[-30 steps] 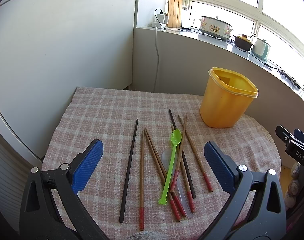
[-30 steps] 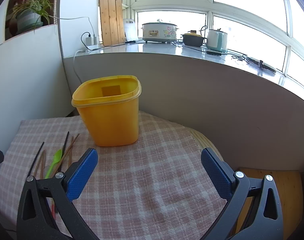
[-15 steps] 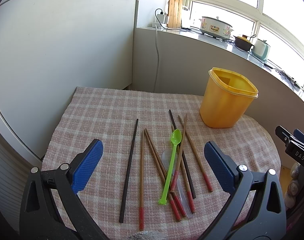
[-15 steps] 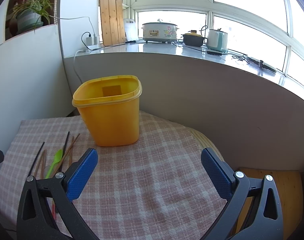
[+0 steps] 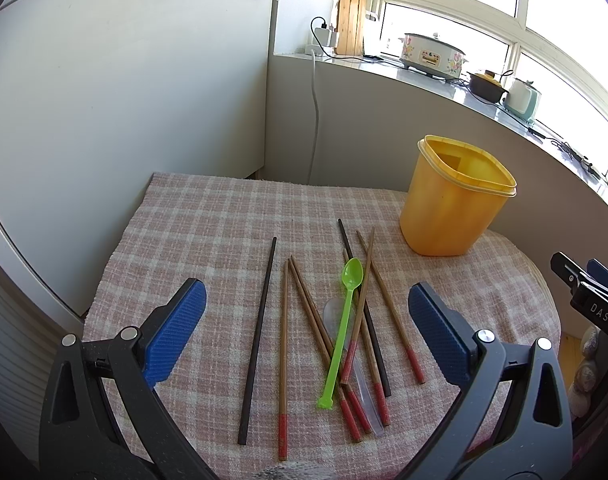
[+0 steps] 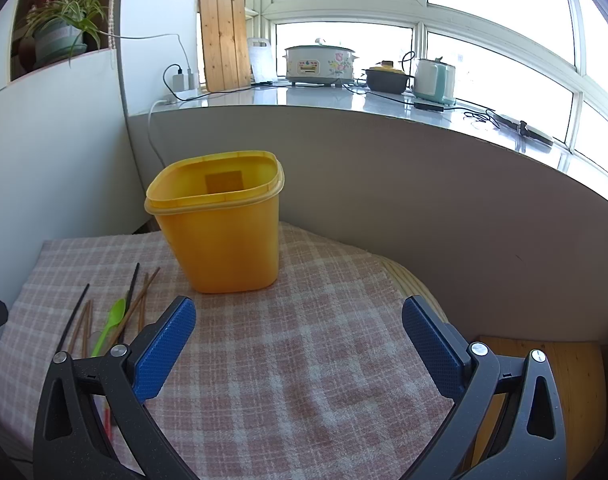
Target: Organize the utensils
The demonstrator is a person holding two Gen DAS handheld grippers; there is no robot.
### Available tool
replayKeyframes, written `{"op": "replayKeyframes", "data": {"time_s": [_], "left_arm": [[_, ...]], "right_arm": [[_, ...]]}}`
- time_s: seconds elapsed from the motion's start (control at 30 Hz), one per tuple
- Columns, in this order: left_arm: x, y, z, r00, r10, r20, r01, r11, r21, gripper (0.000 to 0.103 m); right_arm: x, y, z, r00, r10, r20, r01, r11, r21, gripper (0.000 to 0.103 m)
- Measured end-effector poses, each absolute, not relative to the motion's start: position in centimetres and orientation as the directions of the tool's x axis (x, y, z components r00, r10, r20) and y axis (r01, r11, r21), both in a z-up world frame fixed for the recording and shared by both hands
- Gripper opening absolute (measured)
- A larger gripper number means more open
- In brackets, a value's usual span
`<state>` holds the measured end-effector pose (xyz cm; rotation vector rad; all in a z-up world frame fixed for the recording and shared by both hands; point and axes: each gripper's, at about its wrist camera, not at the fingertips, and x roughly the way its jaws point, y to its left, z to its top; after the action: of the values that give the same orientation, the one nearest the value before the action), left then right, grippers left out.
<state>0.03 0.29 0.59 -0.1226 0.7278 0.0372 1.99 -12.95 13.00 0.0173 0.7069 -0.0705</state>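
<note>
left wrist view looks down on a checked cloth (image 5: 208, 216) with the left gripper (image 5: 305, 332) held above its near part, blue pads (image 5: 172, 332) wide apart and nothing between them. below that gap the utensils lie loose on the cloth: a black chopstick (image 5: 260, 336) off by itself on the left, a wooden chopstick (image 5: 283, 356) with a red end just beside it, then a crossed heap of more wooden red-ended chopsticks (image 5: 387, 308) and a second black one. a green spoon (image 5: 341, 328) lies on top of that heap, bowl pointing away, and a clear spoon (image 5: 359, 372) lies partly under it. a yellow tub (image 5: 451, 200) stands upright and open at the far right of the cloth, apart from the heap; nothing shows inside it. at the right edge a part of the right gripper (image 5: 587, 292) shows.

right wrist view has the right gripper (image 6: 300, 344) over bare cloth (image 6: 288, 360), pads (image 6: 431, 344) wide apart and holding nothing. the tub (image 6: 224, 228) stands ahead and a little left of it. the chopsticks (image 6: 138, 304) and green spoon (image 6: 110, 324) lie at the left, beyond the left pad. behind, a sill (image 6: 383, 100) carries a cooker (image 6: 319, 64), a dark pot (image 6: 385, 80) and a kettle (image 6: 433, 80); a plant (image 6: 64, 28) sits up on the left.
</note>
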Motion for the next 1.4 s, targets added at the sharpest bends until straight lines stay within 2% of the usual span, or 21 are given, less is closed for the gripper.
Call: {"op": "replayKeyframes", "data": {"time_s": [0.43,0.8,0.9,0.97,1.1,1.17,1.23,1.27,1.3,1.37,1.4], "left_arm": [[0.0,0.5,-0.2,0.738,-0.004,-0.675,-0.085,0.991,-0.099,0.103],[0.4,4.4,-3.7,0.67,-0.034,-0.741,-0.122,0.98,-0.154,0.102],[0.5,5.8,-4.6,0.671,-0.092,-0.736,-0.106,0.97,-0.218,0.092],[0.7,6.4,-5.1,0.662,-0.108,-0.742,-0.106,0.966,-0.235,0.082],[1.6,7.1,-6.4,0.625,-0.138,-0.769,-0.099,0.962,-0.254,0.074],[2.1,7.4,-7.2,0.6,-0.172,-0.781,-0.085,0.957,-0.276,0.061],[2.7,7.6,-8.0,0.575,-0.189,-0.796,-0.078,0.956,-0.283,0.054],[3.0,7.7,-8.3,0.565,-0.194,-0.802,-0.073,0.956,-0.283,0.049],[3.3,7.7,-8.6,0.557,-0.198,-0.807,-0.066,0.958,-0.281,0.047],[4.0,7.8,-8.9,0.541,-0.201,-0.817,-0.056,0.96,-0.274,0.045],[4.4,7.7,-9.1,0.533,-0.208,-0.82,-0.044,0.961,-0.272,0.045]], "right_arm": [[2.2,-12.7,12.8,0.751,-0.05,-0.658,0.065,0.998,-0.002,0.102],[3.6,-10.0,11.1,0.708,0.102,-0.699,-0.092,0.994,0.052,0.102],[4.1,-8.6,10.3,0.678,0.191,-0.71,-0.179,0.98,0.093,0.102],[4.4,-7.8,9.7,0.659,0.239,-0.713,-0.221,0.968,0.12,0.102],[5.3,-6.5,8.1,0.586,0.31,-0.749,-0.271,0.946,0.18,0.102],[6.0,-6.2,7.1,0.543,0.336,-0.77,-0.265,0.938,0.223,0.102],[6.8,-6.1,6.3,0.508,0.355,-0.785,-0.255,0.932,0.256,0.102],[7.1,-6.0,5.9,0.493,0.358,-0.793,-0.251,0.931,0.264,0.098],[7.3,-5.8,5.6,0.479,0.361,-0.8,-0.252,0.93,0.269,0.096],[7.8,-5.2,5.1,0.454,0.371,-0.81,-0.27,0.924,0.272,0.083],[8.0,-4.9,4.9,0.444,0.37,-0.816,-0.279,0.923,0.266,0.081]]}}
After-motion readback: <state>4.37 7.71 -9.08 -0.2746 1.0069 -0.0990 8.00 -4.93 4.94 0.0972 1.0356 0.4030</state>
